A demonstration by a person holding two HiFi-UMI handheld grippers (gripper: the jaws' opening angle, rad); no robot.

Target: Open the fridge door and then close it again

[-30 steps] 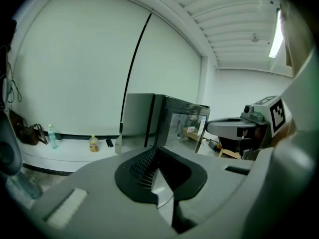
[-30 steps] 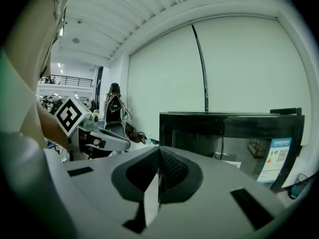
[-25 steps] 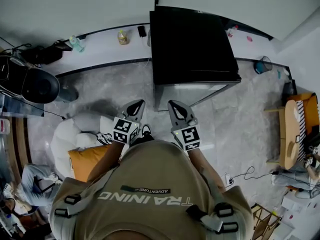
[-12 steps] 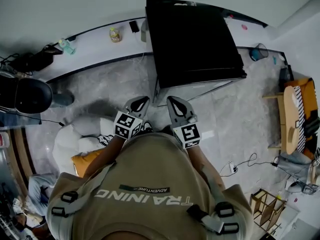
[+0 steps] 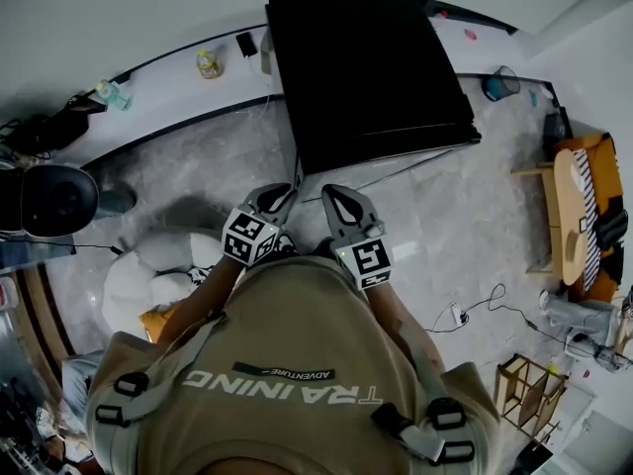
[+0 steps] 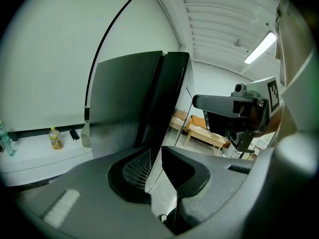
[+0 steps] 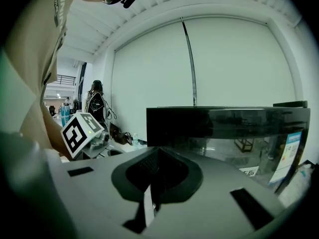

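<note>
Against the wall (image 5: 119, 8), the fridge (image 5: 371, 72) stands closed.

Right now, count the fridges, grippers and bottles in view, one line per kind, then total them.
Fridge: 1
Grippers: 2, the left gripper and the right gripper
Bottles: 2, the yellow bottle and the clear bottle
Total: 5

Both grippers have moved forward toward the fridge (image 5: 366, 77): the left gripper (image 5: 280, 196) now reaches its front left corner, where a second ago it hung short of it. The right gripper (image 5: 336, 200) has also drawn closer to the front, and the fridge now sits further left in the head view
</note>
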